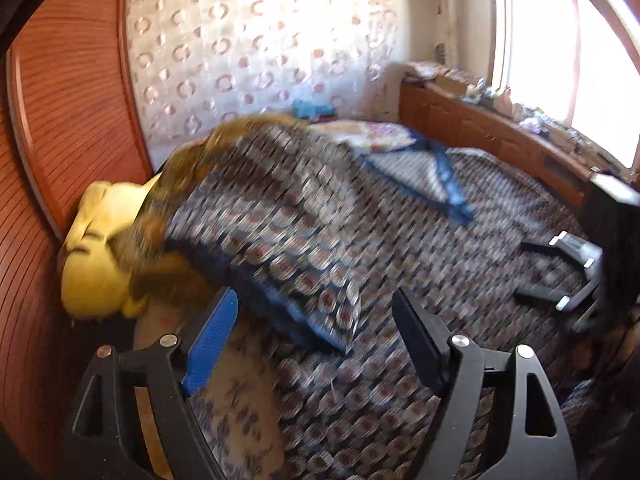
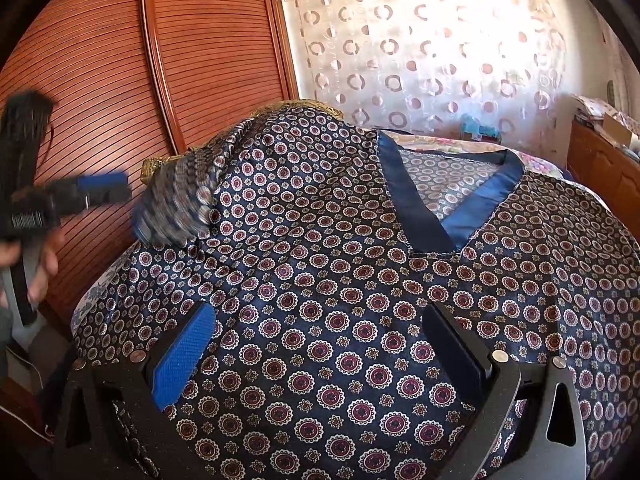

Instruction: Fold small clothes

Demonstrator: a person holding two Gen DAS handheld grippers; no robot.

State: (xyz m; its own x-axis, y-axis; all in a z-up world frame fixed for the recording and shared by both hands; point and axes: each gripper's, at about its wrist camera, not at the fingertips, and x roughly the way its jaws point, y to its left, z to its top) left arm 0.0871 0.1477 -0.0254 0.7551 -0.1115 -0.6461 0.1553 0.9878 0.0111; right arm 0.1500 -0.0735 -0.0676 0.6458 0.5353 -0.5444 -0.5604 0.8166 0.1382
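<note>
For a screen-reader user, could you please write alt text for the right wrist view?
A dark blue patterned top with a blue V-neck trim lies spread on a bed, its left sleeve blurred. The right tongs hover open above it; the left tongs show blurred at the left edge.

Shirt [image 2: 360,300] on bed [image 1: 224,412], wardrobe [image 2: 120,92] left, curtain [image 2: 420,60] behind
</note>
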